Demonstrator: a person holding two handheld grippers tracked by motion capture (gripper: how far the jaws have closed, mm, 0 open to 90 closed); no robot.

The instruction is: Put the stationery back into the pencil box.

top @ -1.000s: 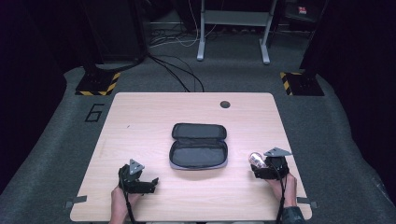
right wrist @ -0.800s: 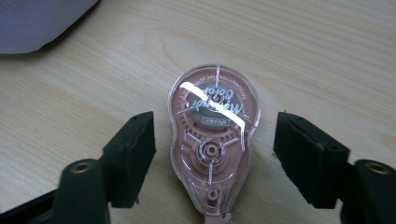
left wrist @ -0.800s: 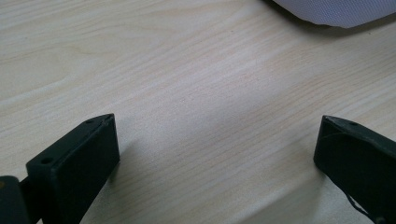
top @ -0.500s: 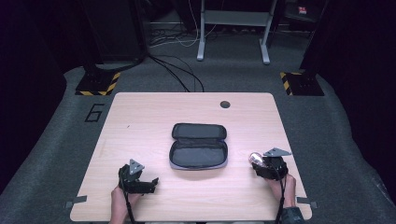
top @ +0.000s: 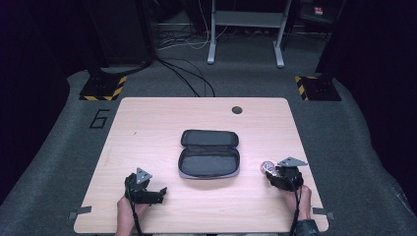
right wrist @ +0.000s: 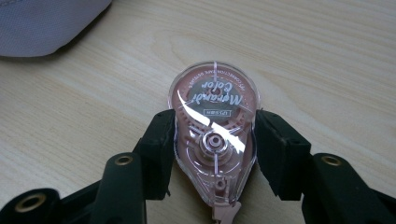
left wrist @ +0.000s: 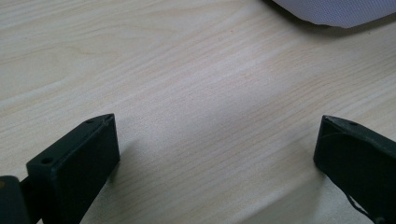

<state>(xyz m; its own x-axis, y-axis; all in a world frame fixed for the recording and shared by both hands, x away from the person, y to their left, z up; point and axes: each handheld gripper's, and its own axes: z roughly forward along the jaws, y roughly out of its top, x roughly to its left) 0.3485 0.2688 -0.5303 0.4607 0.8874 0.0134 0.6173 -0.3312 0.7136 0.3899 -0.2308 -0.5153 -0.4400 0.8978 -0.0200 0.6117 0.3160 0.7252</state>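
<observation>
Here the correction tape dispenser (right wrist: 214, 140), clear pink shell with a printed label, sits pinched between the right gripper (right wrist: 214, 149) jaws, which press its two long sides; it lies flat on or just above the table (right wrist: 327, 56), off the right end of the open pouch (top: 210, 154). The step in hand looks like a pickup for the pouch, judged from the layout alone. To do it well: keep the squeeze even on both flat sides, since the shell is smooth and tapers toward the tip, so it could slip or twist; lift straight before swinging toward the pouch, and clear its raised rim. The left gripper (left wrist: 215, 154) rests on the table off the pouch's front left corner, jaws spread wide with nothing between them. The right gripper view gives the label, the gear and jaw contact; the high view reduces the dispenser (top: 268, 166) to a small pale blob but shows the whole pouch lying open at mid-table, and both hands. The left gripper view adds only a grey pouch edge (left wrist: 336, 11).
</observation>
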